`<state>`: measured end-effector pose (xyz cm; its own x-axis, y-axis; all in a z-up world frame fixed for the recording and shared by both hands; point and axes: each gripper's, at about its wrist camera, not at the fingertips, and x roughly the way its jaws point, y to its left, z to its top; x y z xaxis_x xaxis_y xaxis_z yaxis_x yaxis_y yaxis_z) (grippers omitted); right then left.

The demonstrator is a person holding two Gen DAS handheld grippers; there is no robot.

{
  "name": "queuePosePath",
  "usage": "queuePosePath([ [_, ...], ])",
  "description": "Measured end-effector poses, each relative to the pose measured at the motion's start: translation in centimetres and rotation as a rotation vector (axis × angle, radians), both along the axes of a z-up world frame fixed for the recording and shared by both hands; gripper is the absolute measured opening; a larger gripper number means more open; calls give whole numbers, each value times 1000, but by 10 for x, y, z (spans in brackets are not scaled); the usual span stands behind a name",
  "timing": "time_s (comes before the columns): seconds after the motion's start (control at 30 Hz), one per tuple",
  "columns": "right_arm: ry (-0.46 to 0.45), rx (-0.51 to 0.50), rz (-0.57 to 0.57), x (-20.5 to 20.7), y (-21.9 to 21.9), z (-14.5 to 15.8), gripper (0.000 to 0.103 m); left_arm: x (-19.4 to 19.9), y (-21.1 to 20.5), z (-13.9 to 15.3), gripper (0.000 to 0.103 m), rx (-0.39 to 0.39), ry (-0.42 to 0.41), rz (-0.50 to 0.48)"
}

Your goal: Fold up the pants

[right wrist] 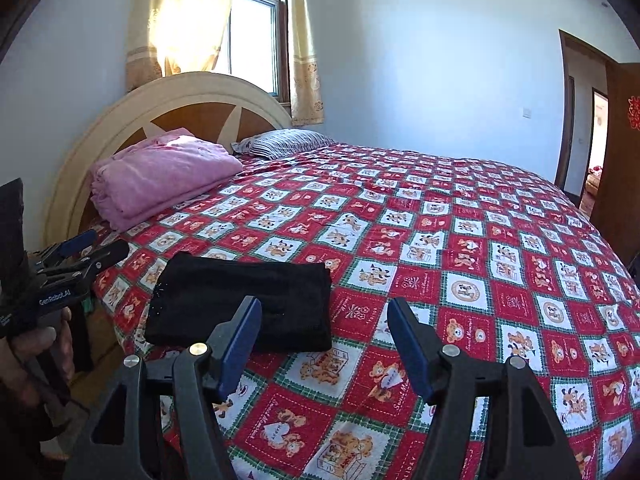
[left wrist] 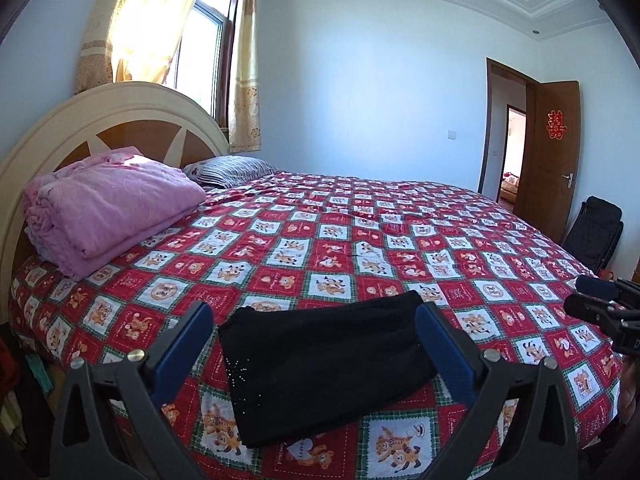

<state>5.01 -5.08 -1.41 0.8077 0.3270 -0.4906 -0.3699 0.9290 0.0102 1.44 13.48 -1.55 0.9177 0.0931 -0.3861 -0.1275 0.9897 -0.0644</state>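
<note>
The black pants [left wrist: 320,364] lie folded into a compact rectangle on the red patterned bedspread [left wrist: 360,232], near the bed's front edge. My left gripper [left wrist: 314,316] hovers above them, jaws wide open, nothing between the blue pads [left wrist: 202,320]. In the right wrist view the pants [right wrist: 240,300] sit to the left of my right gripper [right wrist: 324,308], which is open and empty above the bedspread [right wrist: 480,240]. Each gripper shows at the edge of the other's view: the right gripper [left wrist: 588,296] and the left gripper [right wrist: 108,244], held by a hand [right wrist: 32,344].
A folded pink blanket [left wrist: 112,208] and a striped pillow [left wrist: 236,170] lie by the round headboard [left wrist: 100,108]. Behind the headboard is a curtained window [left wrist: 200,40]. An open wooden door [left wrist: 552,152] and a black folding chair [left wrist: 596,232] stand beyond the bed at the right.
</note>
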Motion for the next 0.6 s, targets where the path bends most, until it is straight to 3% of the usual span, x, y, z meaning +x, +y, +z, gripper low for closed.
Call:
queuePosePath([
  [0.6,-12,6,-2,-4,-3,3,67,-2,-4,2,103,18,-3,4],
])
